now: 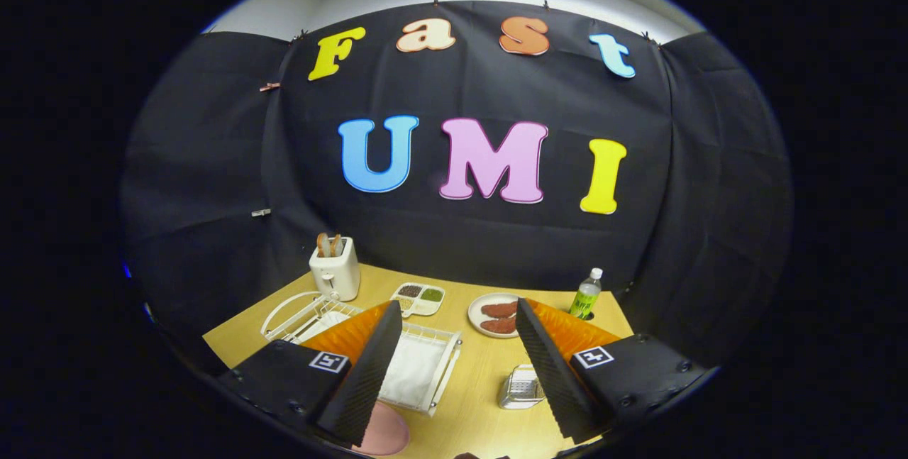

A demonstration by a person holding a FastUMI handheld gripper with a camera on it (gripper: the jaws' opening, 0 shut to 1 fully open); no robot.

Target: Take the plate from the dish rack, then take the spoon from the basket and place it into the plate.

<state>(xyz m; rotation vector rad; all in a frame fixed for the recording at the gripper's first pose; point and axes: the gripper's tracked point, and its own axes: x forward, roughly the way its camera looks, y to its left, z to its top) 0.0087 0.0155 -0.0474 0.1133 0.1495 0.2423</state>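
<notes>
Your gripper (457, 367) hung above the table with its fingers spread wide, gripping nothing.

The pink plate (383, 432), round and smooth, lay flat on the pale wood table (475, 402), partly under your left finger and touching the near end of the white wire dish rack (418, 367), with its thin rods and a white liner inside. The small metal mesh basket (520, 386), boxy and shiny, sat just beside your right finger; whether the spoon was in it, you couldn't tell. Beyond the fingers stood a white plate with reddish patties (495, 316), a divided white tray of condiments (420, 298), a boxy white toaster with bread slices (335, 269), and a clear bottle with a green label (586, 295).
</notes>
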